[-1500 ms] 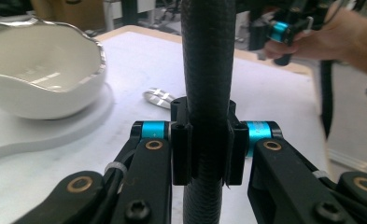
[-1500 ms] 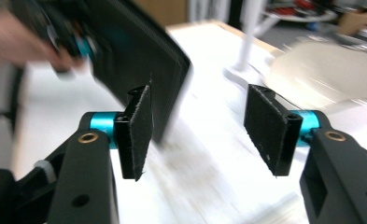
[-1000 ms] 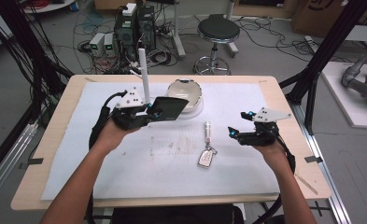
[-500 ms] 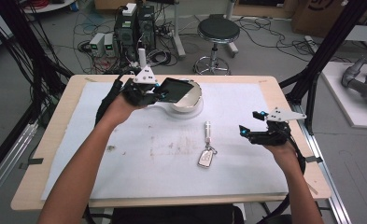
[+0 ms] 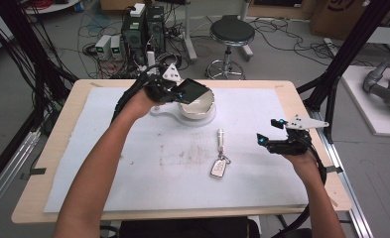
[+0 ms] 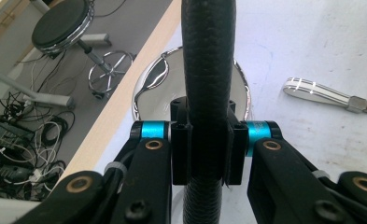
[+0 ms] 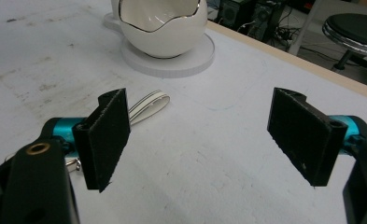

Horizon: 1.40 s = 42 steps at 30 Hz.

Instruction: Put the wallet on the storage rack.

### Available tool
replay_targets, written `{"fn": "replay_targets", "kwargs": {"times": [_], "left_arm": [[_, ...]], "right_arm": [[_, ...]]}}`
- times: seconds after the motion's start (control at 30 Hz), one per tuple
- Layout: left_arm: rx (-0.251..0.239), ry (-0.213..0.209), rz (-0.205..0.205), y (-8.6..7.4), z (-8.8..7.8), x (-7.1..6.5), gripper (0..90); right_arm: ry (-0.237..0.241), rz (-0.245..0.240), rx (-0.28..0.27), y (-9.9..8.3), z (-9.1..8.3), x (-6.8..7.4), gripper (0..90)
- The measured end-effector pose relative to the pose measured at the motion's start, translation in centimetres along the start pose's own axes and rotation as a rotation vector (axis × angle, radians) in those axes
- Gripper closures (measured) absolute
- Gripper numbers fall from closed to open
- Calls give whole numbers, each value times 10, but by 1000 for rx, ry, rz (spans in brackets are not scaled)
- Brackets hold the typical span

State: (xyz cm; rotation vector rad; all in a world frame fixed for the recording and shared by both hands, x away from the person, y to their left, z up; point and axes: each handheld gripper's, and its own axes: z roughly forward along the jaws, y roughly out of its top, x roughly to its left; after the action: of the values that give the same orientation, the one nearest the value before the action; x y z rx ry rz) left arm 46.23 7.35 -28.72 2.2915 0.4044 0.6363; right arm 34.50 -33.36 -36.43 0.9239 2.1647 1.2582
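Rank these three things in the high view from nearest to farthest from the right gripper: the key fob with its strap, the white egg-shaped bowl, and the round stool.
1. The key fob with its strap, on the mat just left of the right gripper.
2. The white egg-shaped bowl, further up the table, by the left gripper.
3. The round stool, on the floor beyond the table.

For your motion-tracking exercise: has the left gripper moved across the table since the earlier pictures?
Yes. The left gripper, shut on a black wallet, has travelled away from the person toward the table's far edge and now hangs over the white egg-shaped bowl.
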Motion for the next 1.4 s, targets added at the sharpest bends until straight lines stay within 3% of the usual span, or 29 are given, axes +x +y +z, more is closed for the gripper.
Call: {"fn": "replay_targets", "kwargs": {"times": [0.33,0.5,0.6,0.8,0.97,1.2,1.27,1.3,1.4], "left_arm": [[81,8,4,1,28,-1,772],[91,14,-17,0,41,-2,768],[109,13,-6,2,50,-5,763],[136,22,-31,5,63,-10,659],[118,19,-52,1,64,-12,616],[75,11,-108,-21,57,-12,601],[72,3,-85,-26,57,-14,711],[60,-2,-82,-27,57,-14,730],[48,10,-23,-26,56,-16,763]], "right_arm": [[-13,-7,-1,-1,-1,0,217],[-16,-10,1,-2,0,-1,218],[-17,-9,1,-3,0,-1,218],[-30,-12,-4,-3,-2,-1,218],[-31,-6,-4,-4,-3,-2,219],[-37,2,-7,-4,-4,-3,219],[-36,2,-3,-4,-3,-3,219],[-37,0,-2,-4,-2,-2,219],[-31,2,5,-5,0,-1,219]]}}
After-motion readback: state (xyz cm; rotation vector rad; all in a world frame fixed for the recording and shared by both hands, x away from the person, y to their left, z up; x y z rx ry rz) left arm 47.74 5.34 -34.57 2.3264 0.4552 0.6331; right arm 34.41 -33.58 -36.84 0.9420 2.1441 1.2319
